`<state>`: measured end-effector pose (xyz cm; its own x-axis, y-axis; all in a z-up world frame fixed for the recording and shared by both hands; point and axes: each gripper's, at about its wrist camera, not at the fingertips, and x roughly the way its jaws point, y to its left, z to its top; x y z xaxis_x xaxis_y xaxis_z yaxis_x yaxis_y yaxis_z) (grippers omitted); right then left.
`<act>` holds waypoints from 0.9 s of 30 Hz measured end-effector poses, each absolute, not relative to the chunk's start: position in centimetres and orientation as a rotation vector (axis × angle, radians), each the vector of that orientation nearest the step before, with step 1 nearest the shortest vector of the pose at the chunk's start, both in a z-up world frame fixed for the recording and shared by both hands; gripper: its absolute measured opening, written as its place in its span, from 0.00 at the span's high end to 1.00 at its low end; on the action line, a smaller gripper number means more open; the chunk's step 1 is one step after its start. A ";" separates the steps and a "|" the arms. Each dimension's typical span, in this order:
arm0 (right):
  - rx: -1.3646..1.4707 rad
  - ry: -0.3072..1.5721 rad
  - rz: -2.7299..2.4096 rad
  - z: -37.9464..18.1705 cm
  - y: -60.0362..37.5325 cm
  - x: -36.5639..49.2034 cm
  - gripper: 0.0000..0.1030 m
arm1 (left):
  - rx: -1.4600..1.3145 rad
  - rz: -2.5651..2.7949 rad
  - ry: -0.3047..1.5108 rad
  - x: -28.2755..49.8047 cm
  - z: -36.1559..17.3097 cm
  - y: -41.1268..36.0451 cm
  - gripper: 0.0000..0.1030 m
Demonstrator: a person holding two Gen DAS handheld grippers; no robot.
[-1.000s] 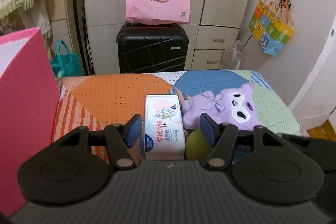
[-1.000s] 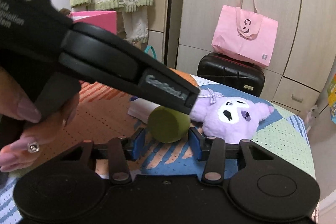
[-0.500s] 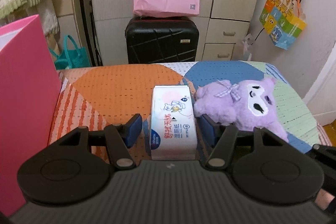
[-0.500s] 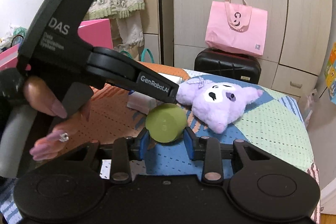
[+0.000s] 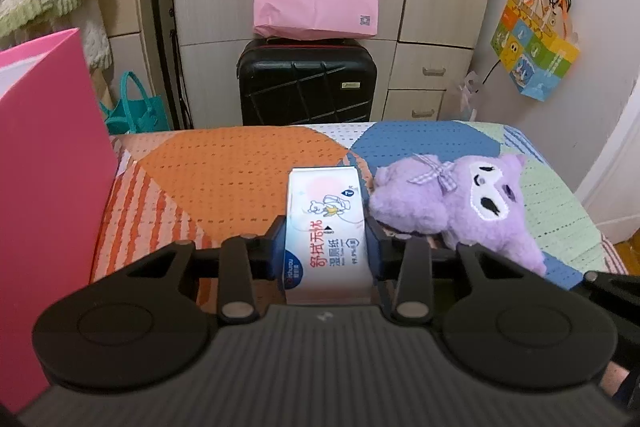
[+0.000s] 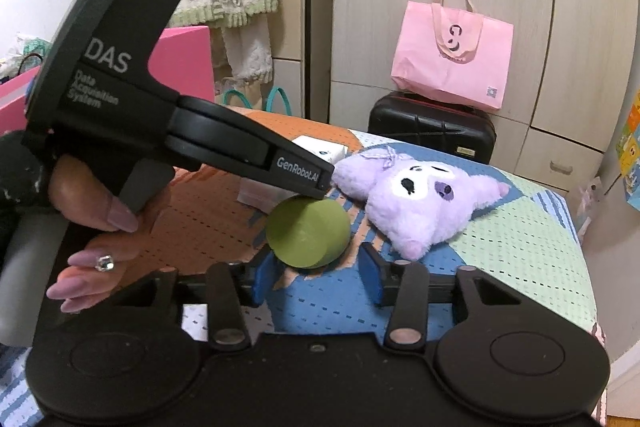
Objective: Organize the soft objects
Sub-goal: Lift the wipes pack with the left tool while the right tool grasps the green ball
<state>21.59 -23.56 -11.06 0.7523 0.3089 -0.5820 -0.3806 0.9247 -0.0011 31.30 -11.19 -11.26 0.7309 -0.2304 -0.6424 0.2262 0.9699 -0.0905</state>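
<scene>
Your left tongs (image 5: 326, 251) are clamped on the wet-wipes pack (image 5: 326, 227), which lies on the bed (image 5: 224, 183) at six o'clock, so you are at the pick-up; next, lift it clear. Your right tongs (image 6: 318, 277) stand apart, with the green foam cylinder (image 6: 308, 233) just ahead of them. One pack, one cylinder, one purple plush (image 6: 420, 205).

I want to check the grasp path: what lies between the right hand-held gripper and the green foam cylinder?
Nothing: the right wrist view shows only bare patterned bedspread between the right hand-held gripper and the green foam cylinder.
</scene>
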 end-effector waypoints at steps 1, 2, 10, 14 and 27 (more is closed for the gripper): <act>-0.121 0.610 0.390 -11.0 -23.5 21.4 0.61 | -0.009 -0.253 0.703 31.0 -11.1 -11.1 0.63; -0.124 0.605 0.394 -10.9 -23.4 21.2 0.61 | -0.008 -0.253 0.695 30.7 -11.0 -11.0 0.63; -0.095 0.576 0.378 -10.4 -23.5 19.2 0.65 | -0.018 -0.238 0.607 26.9 -9.4 -10.2 0.63; -0.064 0.567 0.382 -10.1 -24.1 18.0 0.65 | -0.024 -0.245 0.590 25.5 -8.9 -9.8 0.63; -0.319 0.586 0.416 -10.6 -19.7 18.2 0.35 | -0.118 -0.273 0.625 24.9 -8.9 -8.7 0.63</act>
<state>18.23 -19.70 -10.55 0.7549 0.2857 -0.5903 -0.4631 0.8696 -0.1712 24.89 -8.73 -8.86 0.7762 -0.2873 -0.5612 0.2166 0.9575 -0.1906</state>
